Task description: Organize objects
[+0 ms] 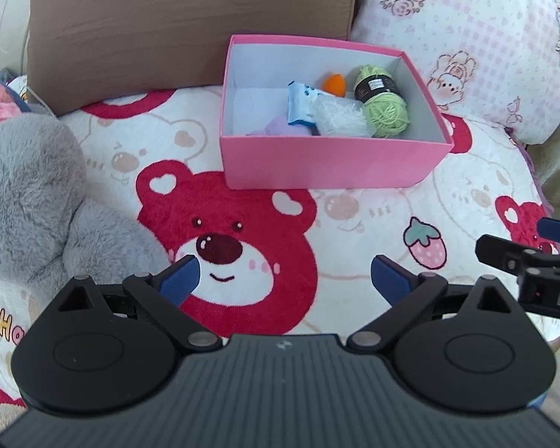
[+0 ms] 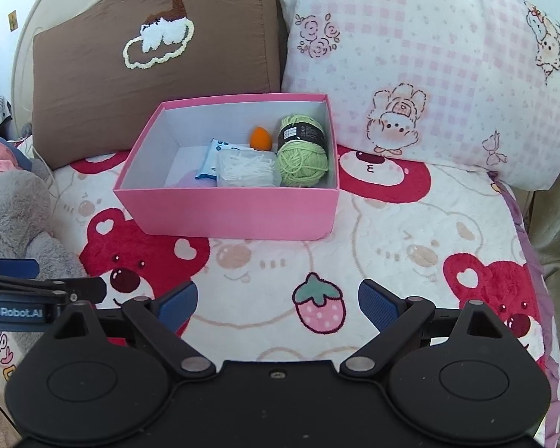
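Left gripper (image 1: 283, 280): jaws wide, empty; casing reads "GenRobot.AI" | right gripper (image 2: 278, 300): released, empty | open pink cardboard box (image 2: 227, 212): green yarn ball (image 2: 302, 162), black label illegible

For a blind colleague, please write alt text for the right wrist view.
An open pink box sits on a bear-print blanket, holding green yarn, an orange egg-shaped piece, a blue packet and a bag of white strands. The right tool is open and empty in front of it, with two pillows behind.

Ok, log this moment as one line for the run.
left gripper: open, empty | right gripper: open, empty | pink box: holds green yarn, orange sponge | on bear blanket
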`<state>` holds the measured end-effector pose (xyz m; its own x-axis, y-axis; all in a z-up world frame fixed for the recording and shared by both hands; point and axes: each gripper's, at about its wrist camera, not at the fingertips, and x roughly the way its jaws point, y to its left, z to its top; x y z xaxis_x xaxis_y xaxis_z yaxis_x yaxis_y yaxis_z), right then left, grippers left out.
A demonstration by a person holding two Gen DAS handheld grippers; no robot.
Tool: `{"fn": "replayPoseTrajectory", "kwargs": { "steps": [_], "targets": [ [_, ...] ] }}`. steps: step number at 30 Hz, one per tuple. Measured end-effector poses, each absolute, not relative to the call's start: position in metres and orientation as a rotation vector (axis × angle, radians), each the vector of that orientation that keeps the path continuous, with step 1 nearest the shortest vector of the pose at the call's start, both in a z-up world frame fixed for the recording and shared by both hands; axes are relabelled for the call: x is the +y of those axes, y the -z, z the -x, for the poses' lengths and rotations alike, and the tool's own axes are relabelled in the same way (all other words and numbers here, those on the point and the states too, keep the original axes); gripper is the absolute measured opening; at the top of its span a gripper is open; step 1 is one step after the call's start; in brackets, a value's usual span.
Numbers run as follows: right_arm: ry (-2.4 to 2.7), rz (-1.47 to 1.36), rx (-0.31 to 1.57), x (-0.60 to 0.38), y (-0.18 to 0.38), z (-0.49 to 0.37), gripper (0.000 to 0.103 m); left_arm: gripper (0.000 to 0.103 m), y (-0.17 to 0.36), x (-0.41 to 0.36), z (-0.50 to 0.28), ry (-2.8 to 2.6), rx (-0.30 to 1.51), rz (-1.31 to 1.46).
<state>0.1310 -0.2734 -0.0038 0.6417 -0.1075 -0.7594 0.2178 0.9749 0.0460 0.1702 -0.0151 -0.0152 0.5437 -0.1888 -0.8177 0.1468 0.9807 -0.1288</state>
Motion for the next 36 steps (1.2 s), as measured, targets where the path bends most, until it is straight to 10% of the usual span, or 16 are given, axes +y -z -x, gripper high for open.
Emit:
{"fn": "replayPoseTrajectory", "kwargs": {
  "steps": [36],
  "targets": [
    [0.232,-0.243,0.891,-0.292,0.013,-0.133,0.095,0.1,0.022,-0.012,-0.182,0.118,1.052,-0.015]
  ]
}}
